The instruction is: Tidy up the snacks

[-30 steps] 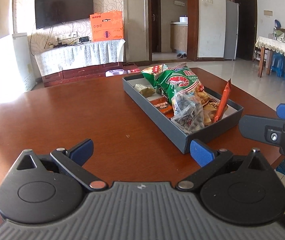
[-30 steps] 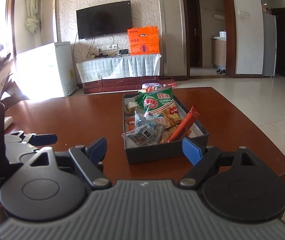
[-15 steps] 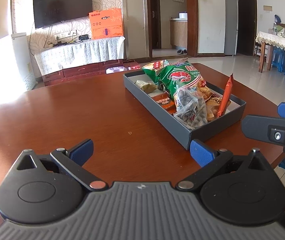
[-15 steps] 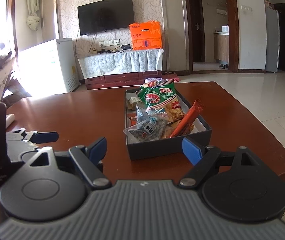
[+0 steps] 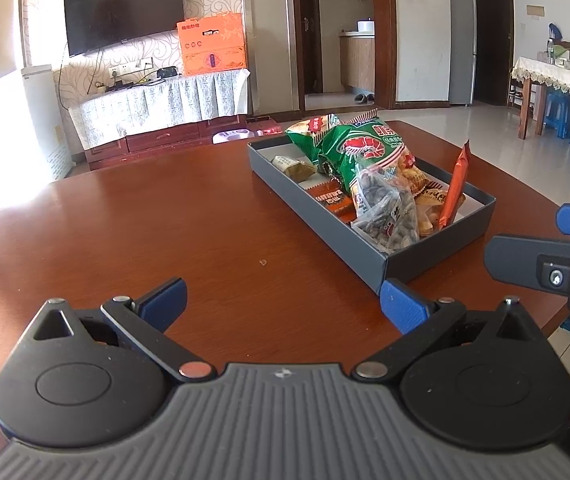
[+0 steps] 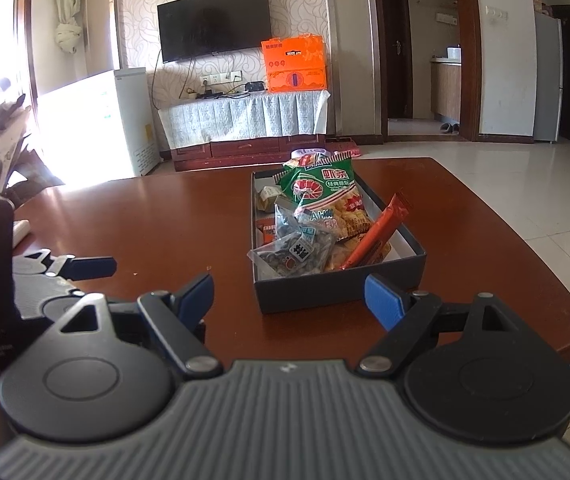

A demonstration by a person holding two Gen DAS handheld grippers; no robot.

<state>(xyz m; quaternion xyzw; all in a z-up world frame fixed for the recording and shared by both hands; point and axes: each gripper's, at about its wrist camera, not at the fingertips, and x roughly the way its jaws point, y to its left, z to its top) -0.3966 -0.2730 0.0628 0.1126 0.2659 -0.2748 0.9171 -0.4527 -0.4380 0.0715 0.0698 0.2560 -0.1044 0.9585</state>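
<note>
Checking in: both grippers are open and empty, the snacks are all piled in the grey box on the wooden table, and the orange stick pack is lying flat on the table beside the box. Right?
Not quite. The orange stick pack is inside the grey box, leaning up against its wall, not on the wooden table; the right wrist view shows it. The rest holds: the left gripper and right gripper are open and empty.

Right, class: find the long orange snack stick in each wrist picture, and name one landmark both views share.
Left wrist view: the orange snack stick leans upright at the right of the grey box, right of centre.
Right wrist view: it slants across the box's near right corner, centre-right.
Shared landmark: the green shrimp chip bag behind it.
</note>
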